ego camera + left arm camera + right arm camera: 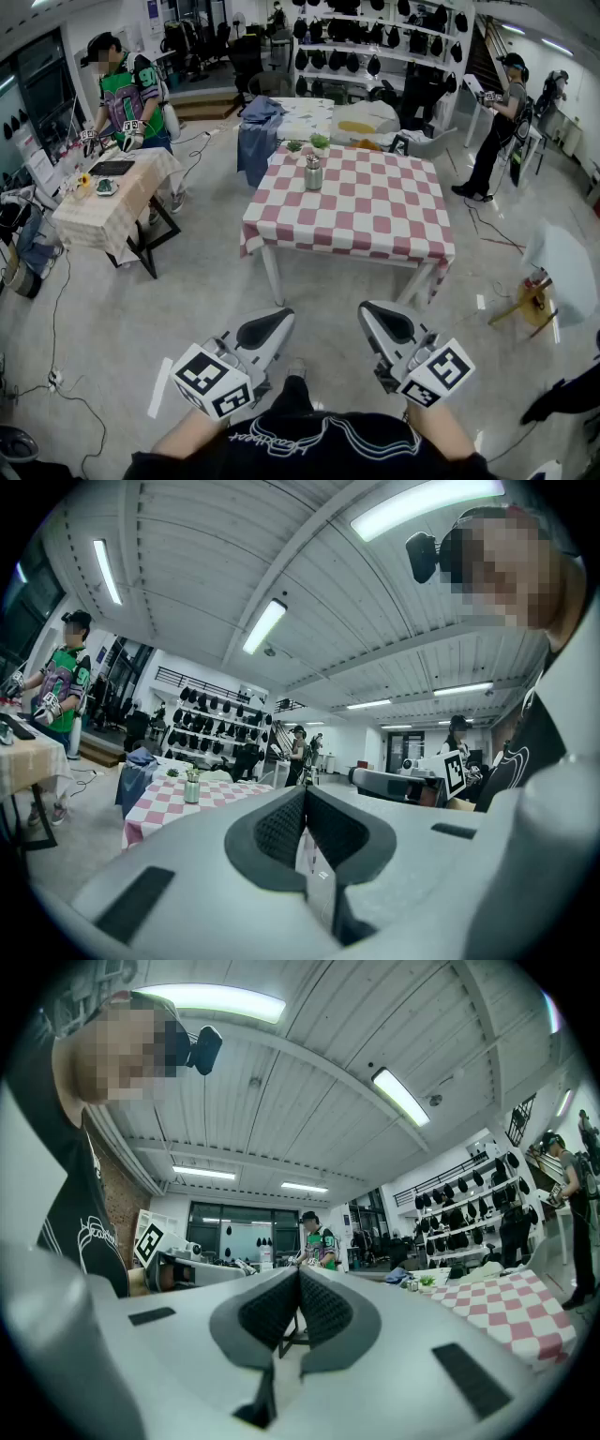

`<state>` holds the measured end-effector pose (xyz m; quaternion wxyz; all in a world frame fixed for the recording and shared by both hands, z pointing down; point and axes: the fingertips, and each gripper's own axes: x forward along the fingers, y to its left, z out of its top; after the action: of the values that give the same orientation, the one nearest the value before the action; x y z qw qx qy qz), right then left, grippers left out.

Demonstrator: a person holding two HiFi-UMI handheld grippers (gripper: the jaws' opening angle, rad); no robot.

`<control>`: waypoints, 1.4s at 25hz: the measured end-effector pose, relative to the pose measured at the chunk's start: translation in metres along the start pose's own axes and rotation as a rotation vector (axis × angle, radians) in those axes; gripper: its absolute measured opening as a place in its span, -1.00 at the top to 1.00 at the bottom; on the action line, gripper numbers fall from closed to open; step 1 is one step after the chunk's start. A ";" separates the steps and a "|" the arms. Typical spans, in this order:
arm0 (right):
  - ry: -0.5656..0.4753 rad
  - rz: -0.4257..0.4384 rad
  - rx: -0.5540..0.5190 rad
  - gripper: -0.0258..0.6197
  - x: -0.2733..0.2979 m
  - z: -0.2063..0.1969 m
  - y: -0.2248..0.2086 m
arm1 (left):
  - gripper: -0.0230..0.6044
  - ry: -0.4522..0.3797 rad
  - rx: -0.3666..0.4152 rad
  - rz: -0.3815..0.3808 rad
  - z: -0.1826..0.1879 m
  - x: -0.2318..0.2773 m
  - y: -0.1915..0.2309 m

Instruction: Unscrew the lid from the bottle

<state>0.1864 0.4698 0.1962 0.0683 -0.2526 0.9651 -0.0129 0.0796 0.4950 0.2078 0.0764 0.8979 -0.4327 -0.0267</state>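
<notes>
We hold our left claw and right claw low before us, each pressed together on nothing. The bottle, small, silvery and upright, stands well away from both, near the far edge of the red-checked counter.

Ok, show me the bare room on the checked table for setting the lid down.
The checked table is bare from the bottle to its near and right edges. The far left corner is crowded: the bottle and two small plants stand there.
</notes>
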 end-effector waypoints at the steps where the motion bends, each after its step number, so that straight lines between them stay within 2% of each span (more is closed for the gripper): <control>1: -0.001 -0.006 0.000 0.91 -0.002 0.000 -0.001 | 0.91 0.001 -0.002 -0.003 -0.001 -0.001 -0.001; 4: 0.006 -0.025 0.002 0.91 -0.007 -0.001 -0.003 | 0.91 -0.001 0.000 -0.013 -0.003 -0.002 -0.004; 9: -0.003 -0.047 0.043 0.91 -0.013 0.000 -0.010 | 0.91 -0.008 0.002 0.041 -0.003 -0.001 0.005; 12: -0.009 -0.071 0.051 0.89 -0.015 0.000 -0.016 | 0.91 0.000 0.003 0.040 -0.006 0.001 0.009; 17: 0.023 -0.109 0.037 0.51 -0.011 -0.006 -0.031 | 0.88 0.030 0.007 0.031 -0.016 0.008 0.019; 19: 0.030 -0.119 0.041 0.42 -0.008 -0.009 -0.037 | 0.66 0.040 -0.002 0.023 -0.022 0.011 0.025; 25: 0.072 -0.155 0.034 0.13 0.004 -0.031 -0.062 | 0.29 0.043 -0.027 0.053 -0.038 0.025 0.061; 30: 0.097 -0.168 0.017 -0.01 0.037 -0.047 -0.087 | 0.09 0.067 -0.005 0.046 -0.048 0.044 0.105; 35: 0.132 -0.182 0.015 -0.11 0.076 -0.058 -0.120 | -0.03 0.086 -0.021 0.022 -0.047 0.074 0.149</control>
<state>0.1716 0.3272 0.2512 0.0052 -0.3374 0.9404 -0.0426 0.0160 0.3509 0.2796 0.1045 0.8925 -0.4388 0.0081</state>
